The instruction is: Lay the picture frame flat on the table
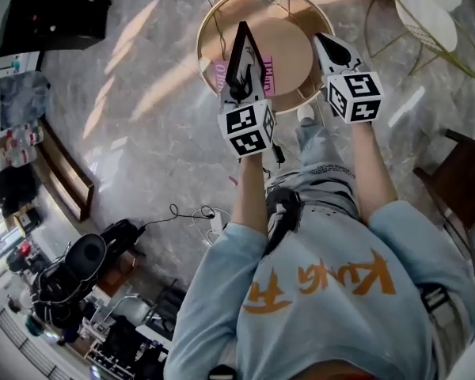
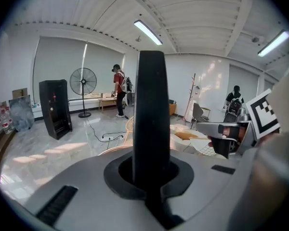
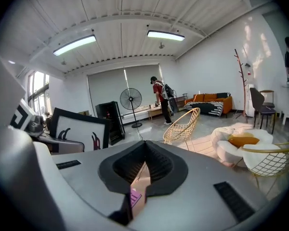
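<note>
The left gripper (image 1: 239,85) has its jaws closed tight on the edge of the picture frame (image 1: 243,46), which stands upright on its edge over the round table (image 1: 208,18), above a pink card (image 1: 269,77) lying on the tabletop (whether the frame's lower edge touches the top I cannot tell). The right gripper (image 1: 326,44) hangs just beside it over the table's right side, its jaws brought together at the tips with nothing between them.
</note>
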A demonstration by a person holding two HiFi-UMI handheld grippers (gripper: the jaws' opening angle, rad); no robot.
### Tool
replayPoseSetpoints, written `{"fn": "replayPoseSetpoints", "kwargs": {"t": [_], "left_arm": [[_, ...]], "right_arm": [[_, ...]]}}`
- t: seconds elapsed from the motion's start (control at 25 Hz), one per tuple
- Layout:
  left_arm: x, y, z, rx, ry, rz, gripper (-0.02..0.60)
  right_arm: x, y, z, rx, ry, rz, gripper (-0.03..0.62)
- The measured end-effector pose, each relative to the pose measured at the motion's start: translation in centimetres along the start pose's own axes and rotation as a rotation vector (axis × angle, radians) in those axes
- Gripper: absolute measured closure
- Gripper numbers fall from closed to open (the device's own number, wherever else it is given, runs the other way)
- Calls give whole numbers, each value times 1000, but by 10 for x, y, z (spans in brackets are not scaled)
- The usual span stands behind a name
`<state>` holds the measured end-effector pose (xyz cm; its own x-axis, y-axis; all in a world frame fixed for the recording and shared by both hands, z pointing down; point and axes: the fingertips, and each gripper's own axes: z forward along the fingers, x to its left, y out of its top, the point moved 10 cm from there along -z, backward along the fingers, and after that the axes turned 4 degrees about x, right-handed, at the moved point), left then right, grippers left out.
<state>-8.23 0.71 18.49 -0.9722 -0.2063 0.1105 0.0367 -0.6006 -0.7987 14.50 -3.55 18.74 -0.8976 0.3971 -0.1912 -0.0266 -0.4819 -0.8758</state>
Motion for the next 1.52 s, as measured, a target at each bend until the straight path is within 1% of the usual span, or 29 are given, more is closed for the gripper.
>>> {"fn": "replayPoseSetpoints", "kwargs": {"t": [0.16,0.36,0.48,0.64,0.8,0.92,1.08,1.2,1.32,1.4,1.52], "left_arm": [[-15,11,27,26,-62,16,555],[-18,-1,53,97,-76,3,555],[-15,-18,62,143,-111,-6,555],[-7,-41,81,194,-139,-64,555],[0,-69,112,248,-169,-105,555],[-3,-89,139,285,-213,-135,555],[-7,-107,162,294,-270,-136,555],[-11,-128,176,310,-298,-150,555],[-8,-153,196,324,-301,-188,555],[-6,-162,208,329,-300,-218,555],[1,-174,223,315,-327,-282,555]], "right_arm": [[-21,-5,15,44,-27,-32,597],[-40,-28,46,79,-25,30,597],[-40,-48,60,109,-16,37,597],[-43,-61,76,139,-6,16,597],[-51,-80,95,177,-11,-8,597],[-61,-104,106,226,-17,-10,597],[-65,-130,114,255,1,-24,596],[-71,-155,114,276,5,-20,597],[-79,-182,119,300,7,-9,597],[-85,-193,123,315,8,-6,597],[-87,-206,131,322,10,-6,597]]}}
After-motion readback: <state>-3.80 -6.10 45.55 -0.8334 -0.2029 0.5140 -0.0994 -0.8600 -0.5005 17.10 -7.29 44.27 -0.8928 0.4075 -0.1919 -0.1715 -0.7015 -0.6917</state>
